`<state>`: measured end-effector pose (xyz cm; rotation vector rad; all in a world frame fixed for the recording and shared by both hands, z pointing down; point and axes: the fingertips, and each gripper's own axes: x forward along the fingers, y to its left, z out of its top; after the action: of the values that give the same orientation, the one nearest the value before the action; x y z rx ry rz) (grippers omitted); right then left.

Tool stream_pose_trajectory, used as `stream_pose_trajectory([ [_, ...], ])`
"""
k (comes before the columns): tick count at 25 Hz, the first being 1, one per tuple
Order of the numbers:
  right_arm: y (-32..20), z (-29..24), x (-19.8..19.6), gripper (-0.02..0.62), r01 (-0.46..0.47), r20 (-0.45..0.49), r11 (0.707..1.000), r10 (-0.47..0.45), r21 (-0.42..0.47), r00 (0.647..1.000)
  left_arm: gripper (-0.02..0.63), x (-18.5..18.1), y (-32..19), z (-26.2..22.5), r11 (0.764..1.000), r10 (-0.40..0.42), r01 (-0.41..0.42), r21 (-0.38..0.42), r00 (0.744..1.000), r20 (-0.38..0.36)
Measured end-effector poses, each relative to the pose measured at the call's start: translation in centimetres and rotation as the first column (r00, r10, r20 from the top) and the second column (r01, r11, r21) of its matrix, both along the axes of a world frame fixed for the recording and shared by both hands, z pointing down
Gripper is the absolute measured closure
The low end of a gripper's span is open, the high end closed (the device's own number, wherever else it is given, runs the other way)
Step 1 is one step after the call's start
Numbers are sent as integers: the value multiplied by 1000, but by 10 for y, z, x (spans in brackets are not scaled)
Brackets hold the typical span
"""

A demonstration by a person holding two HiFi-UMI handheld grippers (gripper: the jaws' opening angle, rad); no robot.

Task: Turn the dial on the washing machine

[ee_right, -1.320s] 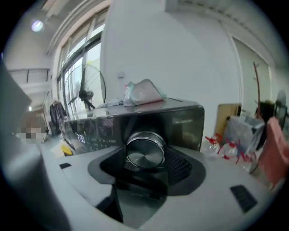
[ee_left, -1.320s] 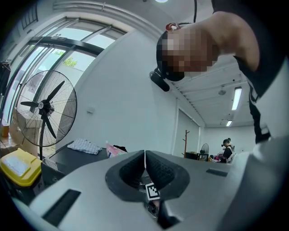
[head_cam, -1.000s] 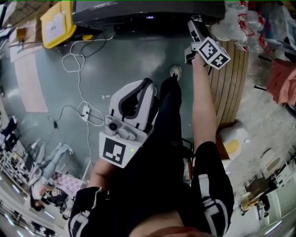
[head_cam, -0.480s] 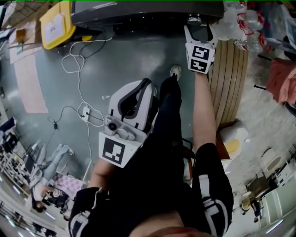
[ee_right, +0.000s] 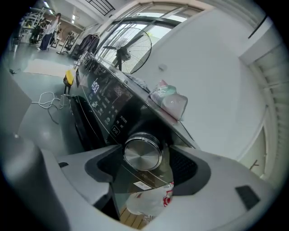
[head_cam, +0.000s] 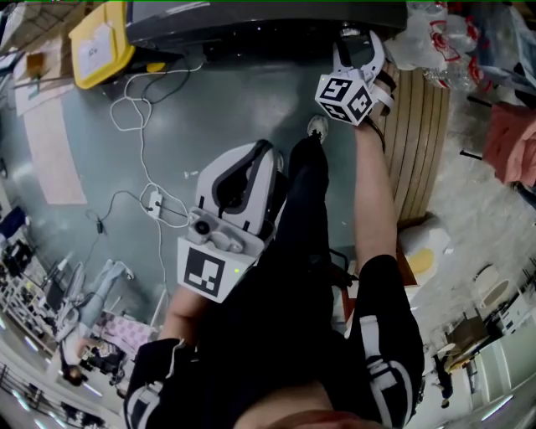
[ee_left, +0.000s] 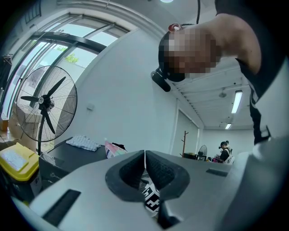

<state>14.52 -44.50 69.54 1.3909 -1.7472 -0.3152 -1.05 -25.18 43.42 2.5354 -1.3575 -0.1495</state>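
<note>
Looking steeply down from a standing person's head, the dark washing machine [head_cam: 251, 21] runs along the top of the head view, across a grey floor [head_cam: 226, 109] from the person's feet. Its sloping control panel [ee_right: 101, 97], lit with small symbols, faces the camera on the right claw. The left claw [ee_left: 145, 168] is held low against the person's body and points up toward the ceiling. Its two dark pads are pressed together on nothing, and it seems parked out of the way, since the job likely needs only one tool. The right claw [ee_right: 145, 168] is stretched out at arm's length to the right end of the machine's front, jaws spread very wide. The round brushed-metal dial [ee_right: 142, 152] sits squarely between the two pads: the left pad is close beside its rim, the right pad is clear of it, and neither presses. That straddling pose suggests lining up for a grip, or letting go between twists; nothing is held.
</note>
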Motion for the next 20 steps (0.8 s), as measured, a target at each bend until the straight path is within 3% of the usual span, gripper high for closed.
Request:
stream_pose_trajectory([
  [6,0,3,-5,311,-15,33,1000,15,5,999,578,-3,-3,3,1000,-2,2,-9,1000,-4],
  [8,-1,1,-3,313,-43,162,999,45,-16,986,578,-4,-3,4,1000,-2,2,-12,1000,-8],
  [10,-2,0,-1,313,-78,333,995,93,-57,938,578,-6,-4,6,1000,-4,4,-14,1000,-11],
  [12,-2,0,1,313,-99,432,992,126,-83,893,578,-6,-5,7,1000,-5,5,-18,1000,-15],
  [14,-2,0,1,313,-99,448,991,127,-84,885,578,-6,-6,7,1000,-5,5,-21,1000,-20],
  [20,0,-4,0,285,-78,390,996,88,-41,917,578,-9,-3,6,1000,-7,7,-13,1000,-19],
])
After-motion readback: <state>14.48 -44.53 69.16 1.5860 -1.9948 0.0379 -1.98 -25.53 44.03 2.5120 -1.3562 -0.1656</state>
